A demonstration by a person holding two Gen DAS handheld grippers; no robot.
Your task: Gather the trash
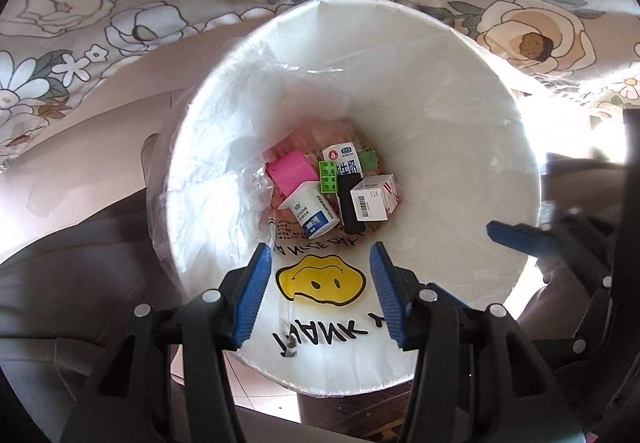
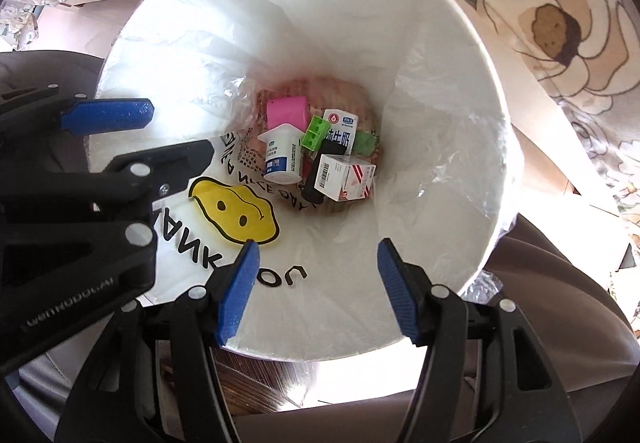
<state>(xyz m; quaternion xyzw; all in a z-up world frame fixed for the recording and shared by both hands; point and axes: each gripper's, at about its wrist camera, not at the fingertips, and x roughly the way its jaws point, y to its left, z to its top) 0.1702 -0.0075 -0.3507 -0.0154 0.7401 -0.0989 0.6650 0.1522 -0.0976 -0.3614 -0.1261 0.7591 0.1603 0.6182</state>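
Observation:
A white bin [image 1: 460, 115] lined with a clear bag bearing a yellow smiley [image 1: 320, 279] fills both views [image 2: 440, 55]. At its bottom lie a pink block [image 1: 290, 171], a green brick [image 1: 329, 175], a milk carton [image 1: 346, 157], a white bottle [image 1: 314, 213], a black item [image 1: 350, 209] and a small white box [image 1: 374, 199]; the same trash shows in the right wrist view [image 2: 316, 159]. My left gripper [image 1: 320, 263] is open and empty above the bin's near rim. My right gripper [image 2: 316, 263] is open and empty beside it. The left gripper also shows in the right wrist view [image 2: 140, 135].
A floral cloth [image 1: 120, 3] hangs behind the bin and also shows in the right wrist view [image 2: 560, 23]. Grey upholstery [image 1: 60, 275] lies to the left. Brown floor [image 2: 256, 391] shows below the bin's near rim.

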